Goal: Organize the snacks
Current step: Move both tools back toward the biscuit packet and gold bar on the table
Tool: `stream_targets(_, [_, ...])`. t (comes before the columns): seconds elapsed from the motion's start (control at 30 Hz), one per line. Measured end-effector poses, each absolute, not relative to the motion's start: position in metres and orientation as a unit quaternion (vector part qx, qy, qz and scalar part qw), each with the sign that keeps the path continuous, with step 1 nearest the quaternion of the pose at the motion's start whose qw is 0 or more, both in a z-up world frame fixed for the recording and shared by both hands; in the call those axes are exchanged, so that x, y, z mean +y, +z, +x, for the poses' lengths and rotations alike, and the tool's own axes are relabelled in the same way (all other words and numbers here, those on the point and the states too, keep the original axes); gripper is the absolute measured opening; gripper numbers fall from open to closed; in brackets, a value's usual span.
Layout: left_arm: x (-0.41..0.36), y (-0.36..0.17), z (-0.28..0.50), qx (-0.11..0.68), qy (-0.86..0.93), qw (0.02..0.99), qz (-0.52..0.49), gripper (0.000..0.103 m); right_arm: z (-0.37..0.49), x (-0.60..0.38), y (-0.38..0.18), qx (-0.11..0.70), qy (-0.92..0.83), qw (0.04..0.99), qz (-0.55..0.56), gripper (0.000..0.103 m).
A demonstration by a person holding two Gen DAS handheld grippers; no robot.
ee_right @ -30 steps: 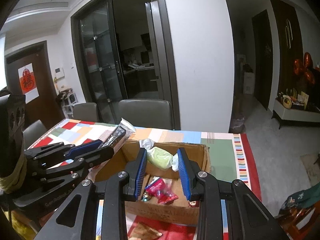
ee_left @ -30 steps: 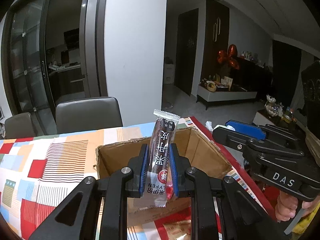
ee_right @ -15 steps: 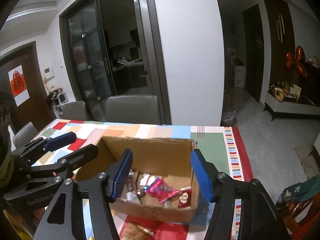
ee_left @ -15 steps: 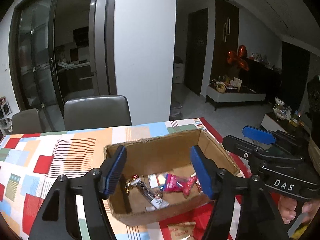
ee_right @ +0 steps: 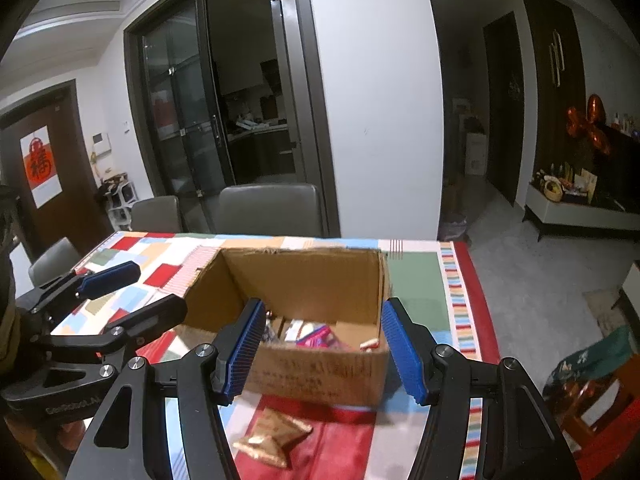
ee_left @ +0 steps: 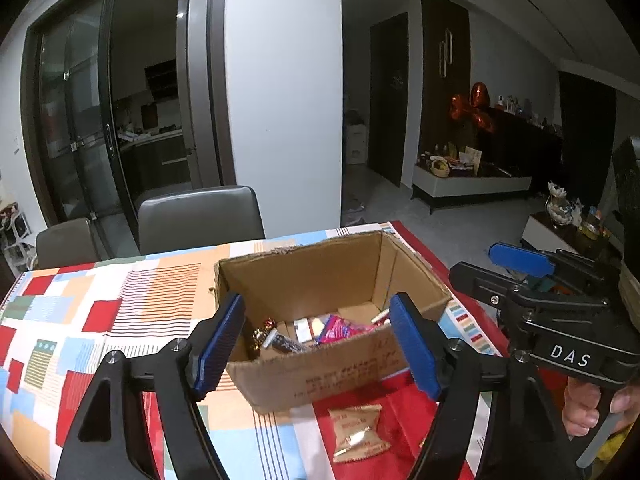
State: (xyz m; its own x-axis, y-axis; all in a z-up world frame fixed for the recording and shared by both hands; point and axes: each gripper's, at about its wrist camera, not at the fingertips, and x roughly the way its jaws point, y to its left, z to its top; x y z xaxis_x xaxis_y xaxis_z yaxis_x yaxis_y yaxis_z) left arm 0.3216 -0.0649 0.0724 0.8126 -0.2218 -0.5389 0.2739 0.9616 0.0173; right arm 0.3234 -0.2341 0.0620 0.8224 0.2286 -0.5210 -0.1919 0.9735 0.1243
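While both of my tools hang wide open and hold nothing, the left hand-held gripper [ee_left: 316, 344] and the right hand-held gripper [ee_right: 324, 348] frame the single cardboard box [ee_left: 320, 280] on the desk [ee_left: 100, 300]. Several wrapped snacks [ee_left: 332, 326] already lie inside, too jumbled for me to count surely. One gold packet [ee_left: 358, 432] lies on the cloth just in front of the box, so I judge the job mostly done with that one left.
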Motion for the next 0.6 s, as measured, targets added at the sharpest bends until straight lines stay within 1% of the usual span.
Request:
stream_targets(0.2, [-0.070, 0.068, 0.303, 0.273, -0.129, 0.951, 0.060, 0.080, 0.309, -0.236, 0.053, 0.294, 0.107, 0.949, 0.037, 0.061])
stream_targets(0.3, [-0.072, 0.063, 0.298, 0.281, -0.132, 0.949, 0.062, 0.081, 0.301, -0.236, 0.047, 0.304, 0.101, 0.947, 0.033, 0.061])
stream_targets(0.6, [-0.077, 0.028, 0.300, 0.337, -0.140, 0.928, 0.073, 0.081, 0.288, -0.237, 0.018, 0.358, 0.086, 0.929, 0.034, 0.061])
